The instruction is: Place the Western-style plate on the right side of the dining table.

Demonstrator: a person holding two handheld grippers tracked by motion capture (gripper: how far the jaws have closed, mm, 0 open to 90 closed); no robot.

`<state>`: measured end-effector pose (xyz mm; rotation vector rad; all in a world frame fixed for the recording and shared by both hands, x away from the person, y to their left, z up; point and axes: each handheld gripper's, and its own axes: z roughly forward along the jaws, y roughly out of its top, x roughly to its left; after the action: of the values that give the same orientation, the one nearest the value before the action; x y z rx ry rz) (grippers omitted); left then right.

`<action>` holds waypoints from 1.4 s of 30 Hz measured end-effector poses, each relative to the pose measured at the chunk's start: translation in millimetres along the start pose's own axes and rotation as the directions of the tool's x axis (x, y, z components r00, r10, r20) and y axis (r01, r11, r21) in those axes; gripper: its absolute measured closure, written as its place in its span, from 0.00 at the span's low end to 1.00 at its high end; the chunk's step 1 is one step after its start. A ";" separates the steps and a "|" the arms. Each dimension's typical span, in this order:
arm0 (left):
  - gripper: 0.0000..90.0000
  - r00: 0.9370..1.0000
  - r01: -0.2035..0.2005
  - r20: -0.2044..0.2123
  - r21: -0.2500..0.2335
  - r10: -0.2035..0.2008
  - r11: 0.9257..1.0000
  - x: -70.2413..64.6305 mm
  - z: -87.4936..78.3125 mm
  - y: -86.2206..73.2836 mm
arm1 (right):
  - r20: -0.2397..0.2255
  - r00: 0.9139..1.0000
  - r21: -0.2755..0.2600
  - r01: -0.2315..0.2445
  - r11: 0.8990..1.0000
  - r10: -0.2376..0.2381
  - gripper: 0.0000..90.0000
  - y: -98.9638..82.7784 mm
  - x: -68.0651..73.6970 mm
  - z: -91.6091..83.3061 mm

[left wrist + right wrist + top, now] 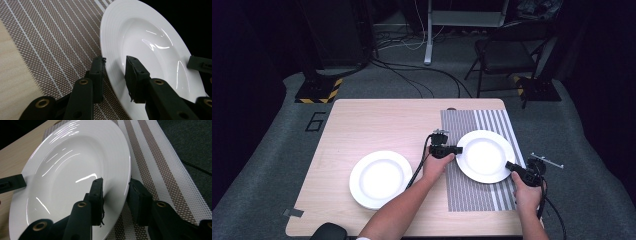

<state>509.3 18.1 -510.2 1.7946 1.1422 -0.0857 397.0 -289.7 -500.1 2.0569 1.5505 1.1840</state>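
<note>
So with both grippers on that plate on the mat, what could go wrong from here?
Each gripper, left and right, bites only the thin glossy rim of the plate, so it could slip out. Uneven lifting might tip it. It could also drag the striped placemat along.

Your left forearm comes in from the near edge of the table and angles forward toward its right half, the hand wrapped around the body of the left gripper [457,149], which points level toward the right edge. In the left gripper view its two black jaws straddle the rim of the plate [150,45], one jaw outside the rim and one over the inner slope. Your right forearm enters near the table's near right corner, the hand gripping the right gripper [511,166], which points toward the far left. In the right gripper view its jaws bracket the plate's opposite rim, closed down on it.
</note>
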 end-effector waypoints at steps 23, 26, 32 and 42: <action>0.68 0.973 -0.188 -0.132 0.026 0.189 0.982 -17.9 1.7 3.9 | 0.112 0.977 0.006 0.184 0.983 -0.183 0.70 2.9 15.6 -4.1; 0.68 0.979 -0.169 -0.117 0.014 0.169 0.986 -18.1 -1.8 6.6 | 0.116 0.976 0.007 0.182 0.983 -0.182 0.70 2.1 15.6 -3.7; 0.67 0.975 -0.178 -0.129 0.018 0.179 0.984 -16.2 -8.6 7.4 | 0.110 0.976 0.009 0.188 0.982 -0.188 0.70 1.5 16.3 -5.8; 0.62 0.986 -0.129 -0.106 0.000 0.129 0.992 -6.5 -19.5 11.0 | 0.092 0.976 0.009 0.200 0.980 -0.200 0.69 1.2 17.8 -11.3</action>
<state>505.8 27.4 -489.1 1.8812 1.0956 0.0911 390.5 -276.6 -484.7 1.8749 1.6663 1.0020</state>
